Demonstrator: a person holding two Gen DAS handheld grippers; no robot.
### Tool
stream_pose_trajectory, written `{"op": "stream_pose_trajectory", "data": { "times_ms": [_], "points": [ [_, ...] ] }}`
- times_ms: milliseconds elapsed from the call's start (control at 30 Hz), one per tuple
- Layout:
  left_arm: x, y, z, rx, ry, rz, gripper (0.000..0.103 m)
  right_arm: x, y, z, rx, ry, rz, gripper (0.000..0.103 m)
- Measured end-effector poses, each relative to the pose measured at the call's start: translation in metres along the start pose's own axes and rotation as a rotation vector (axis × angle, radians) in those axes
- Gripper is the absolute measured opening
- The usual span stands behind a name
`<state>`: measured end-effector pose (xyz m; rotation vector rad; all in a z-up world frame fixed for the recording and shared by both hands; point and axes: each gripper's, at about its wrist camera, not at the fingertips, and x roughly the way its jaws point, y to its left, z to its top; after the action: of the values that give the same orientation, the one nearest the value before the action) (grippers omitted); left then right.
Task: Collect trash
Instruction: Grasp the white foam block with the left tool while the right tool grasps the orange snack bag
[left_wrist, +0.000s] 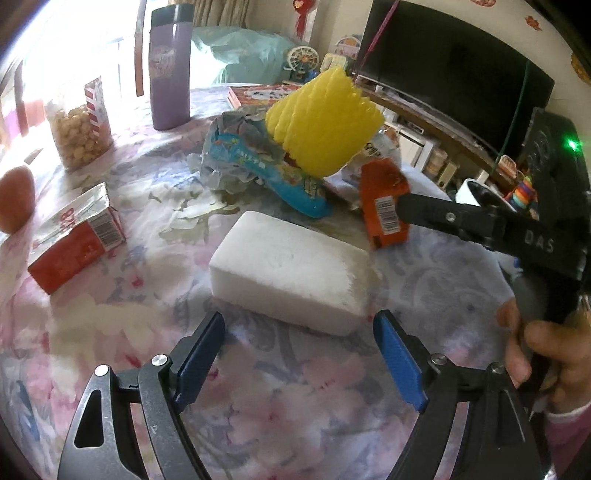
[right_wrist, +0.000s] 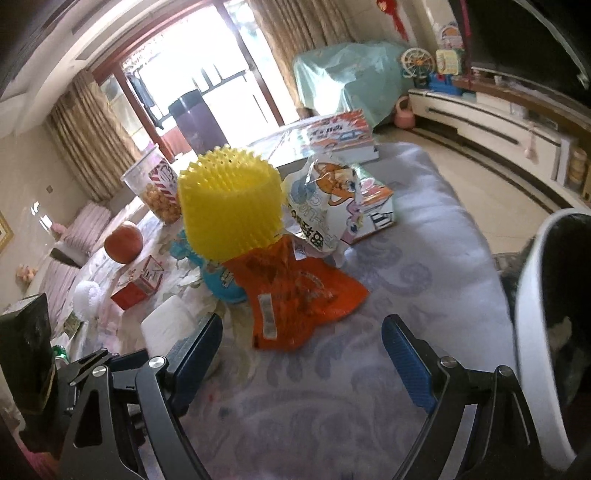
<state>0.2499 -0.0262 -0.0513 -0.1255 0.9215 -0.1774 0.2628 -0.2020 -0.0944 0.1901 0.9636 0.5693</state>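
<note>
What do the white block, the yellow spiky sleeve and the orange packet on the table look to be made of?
White block: likely foam, with a matte, faintly grainy surface and crumbly edges. Yellow sleeve: probably soft foam netting, semi-glossy, with a ribbed, spiky mesh. Orange packet: thin plastic film, shiny and creased, lying flat with a barcode strip.

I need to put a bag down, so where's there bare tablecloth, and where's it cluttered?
Bare cloth lies near the open right gripper, between the orange wrapper and the white bin. Crowded: the white foam block, yellow foam net and wrappers mid-table.
</note>
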Motion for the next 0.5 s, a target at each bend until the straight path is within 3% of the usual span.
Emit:
{"op": "stream_pose_trajectory", "data": {
  "times_ms": [67,133,167,200,233,300,500],
  "points": [
    [0.000,0.001,0.000,-0.005,-0.020,0.015,0.080,0.009,-0.001,0.003,-0.002,0.021,0.005,0.088],
    [0.000,0.003,-0.001,-0.016,-0.027,-0.005,0.071,0.016,-0.001,0.005,-0.007,0.042,0.014,0.075],
    [0.000,0.004,-0.001,-0.019,-0.027,-0.026,0.056,0.019,0.001,0.005,-0.015,0.050,0.005,0.057],
    [0.000,0.003,-0.002,-0.016,-0.026,-0.040,0.049,0.021,0.001,0.005,-0.021,0.056,-0.008,0.043],
    [0.000,0.002,-0.003,-0.008,-0.033,-0.041,0.045,0.022,0.002,0.005,-0.022,0.060,-0.011,0.043],
    [-0.003,0.001,-0.005,0.012,-0.040,-0.038,0.027,0.018,0.002,0.002,-0.015,0.050,0.007,0.032],
    [-0.014,0.002,-0.009,0.036,-0.073,-0.044,0.015,-0.004,0.005,-0.009,0.004,0.002,0.018,0.025]
  ]
}}
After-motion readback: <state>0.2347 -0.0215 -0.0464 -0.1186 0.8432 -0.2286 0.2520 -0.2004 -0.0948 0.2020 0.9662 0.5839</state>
